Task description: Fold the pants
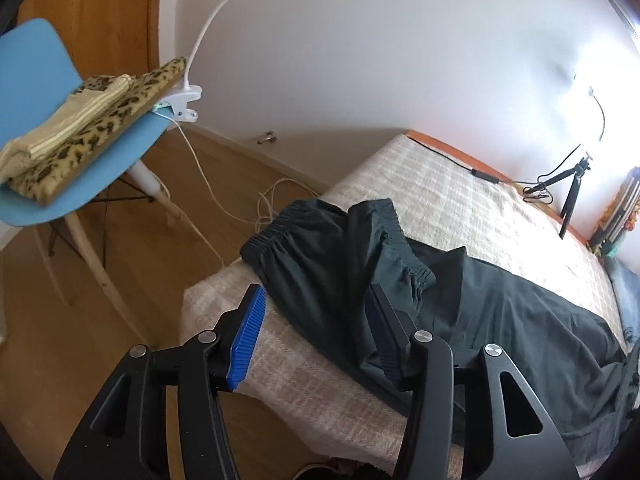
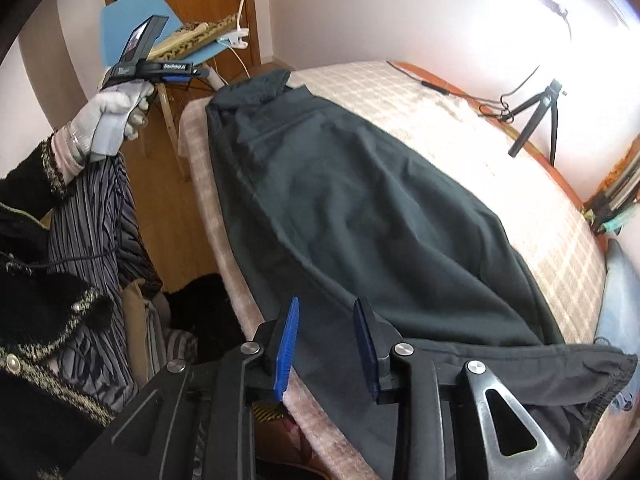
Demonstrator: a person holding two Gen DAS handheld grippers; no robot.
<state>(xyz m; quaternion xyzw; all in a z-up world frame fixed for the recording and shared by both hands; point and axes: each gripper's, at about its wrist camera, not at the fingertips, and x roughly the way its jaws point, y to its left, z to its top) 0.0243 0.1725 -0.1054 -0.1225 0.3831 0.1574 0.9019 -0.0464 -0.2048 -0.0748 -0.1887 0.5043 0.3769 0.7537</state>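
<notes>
A blue chair [image 1: 36,64] stands on the wooden floor [image 1: 60,320] at the far left, carrying a leopard-print cushion [image 1: 100,120] with a folded striped cloth [image 1: 68,120] on top. A white clip lamp [image 1: 182,100] is clamped to the chair's edge, its neck curving upward and its cable trailing down to the floor. To the right, the bed [image 1: 460,196] with a pale checked cover fills the middle of both views. The dark pants [image 1: 360,248] lie along its near side, the gathered elastic waistband [image 1: 280,232] at the end nearest the chair, part of it folded over, the legs stretching away to the right toward the far end of the bed.

The left gripper [image 1: 316,340] hovers over the waistband area with its blue pads spread wide apart, holding nothing; in the right wrist view it is seen raised above the bed corner in a gloved left hand [image 2: 116,116]. The right gripper [image 2: 328,344] sits low at the bed's near edge over the pants [image 2: 360,208], jaws parted, with cloth beneath and between them but not pinched. Farther right, a small black tripod [image 1: 572,196] stands on the bed's far edge by the wall, near a bright light.
</notes>
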